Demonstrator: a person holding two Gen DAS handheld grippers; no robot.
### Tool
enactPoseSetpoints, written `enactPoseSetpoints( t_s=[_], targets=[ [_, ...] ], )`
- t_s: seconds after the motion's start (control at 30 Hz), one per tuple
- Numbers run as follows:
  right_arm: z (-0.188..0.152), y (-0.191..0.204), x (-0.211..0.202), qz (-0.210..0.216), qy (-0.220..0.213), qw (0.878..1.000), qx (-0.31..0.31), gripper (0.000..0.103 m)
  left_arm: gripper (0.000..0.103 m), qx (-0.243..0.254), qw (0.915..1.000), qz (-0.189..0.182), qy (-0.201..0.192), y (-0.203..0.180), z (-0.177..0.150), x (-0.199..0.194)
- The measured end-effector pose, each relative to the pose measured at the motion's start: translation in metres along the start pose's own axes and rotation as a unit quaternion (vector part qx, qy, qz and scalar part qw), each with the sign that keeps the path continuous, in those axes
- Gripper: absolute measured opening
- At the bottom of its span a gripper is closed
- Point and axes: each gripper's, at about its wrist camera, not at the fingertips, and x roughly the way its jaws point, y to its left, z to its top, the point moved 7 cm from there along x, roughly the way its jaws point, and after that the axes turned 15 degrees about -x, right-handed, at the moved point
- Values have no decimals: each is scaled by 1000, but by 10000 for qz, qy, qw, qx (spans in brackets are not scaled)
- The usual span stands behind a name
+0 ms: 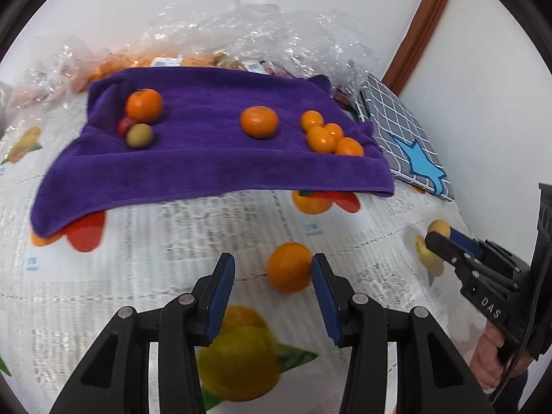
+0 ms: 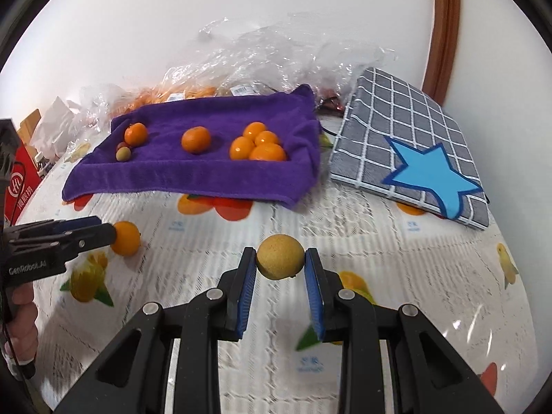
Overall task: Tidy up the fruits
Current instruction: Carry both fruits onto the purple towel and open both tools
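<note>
A purple towel (image 1: 214, 169) (image 2: 193, 176) lies on the table with several oranges (image 1: 258, 121) (image 2: 257, 145) and a small green fruit (image 1: 139, 135) (image 2: 123, 154) on it. My left gripper (image 1: 273, 270) is open; a loose orange (image 1: 289, 266) (image 2: 126, 238) on the tablecloth touches its right finger. My right gripper (image 2: 280, 263) is shut on a yellow round fruit (image 2: 280, 261) just above the tablecloth. It also shows in the left wrist view (image 1: 438, 241) at the right edge, with the yellow fruit (image 1: 439, 228) at its tips.
A grey checked cushion (image 2: 407, 145) (image 1: 403, 127) with a blue star lies right of the towel. Clear plastic bags (image 2: 276, 55) (image 1: 262, 34) of fruit sit behind it by the wall. A red box (image 2: 20, 179) stands at far left. The tablecloth (image 2: 379, 252) has printed fruit.
</note>
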Motion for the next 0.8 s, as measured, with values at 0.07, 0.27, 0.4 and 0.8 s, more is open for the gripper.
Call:
enactPoseSetpoints(
  t_s=[0.07, 0.27, 0.4, 0.8],
  targets=[
    [-4, -3, -2, 1, 2, 10000, 20, 28, 42, -2, 9999, -85, 93, -6, -2, 5],
    [-10, -10, -3, 11, 13, 9999, 108, 28, 33, 187, 9994, -159, 229, -22, -12, 17],
    [-16, -14, -4, -1, 49, 9999, 128, 28, 33, 241, 9995, -89, 195, -24, -12, 15],
    [21, -4, -15, 150, -161, 9996, 184, 28, 33, -177, 9976, 515, -427, 20, 37, -47]
  ],
)
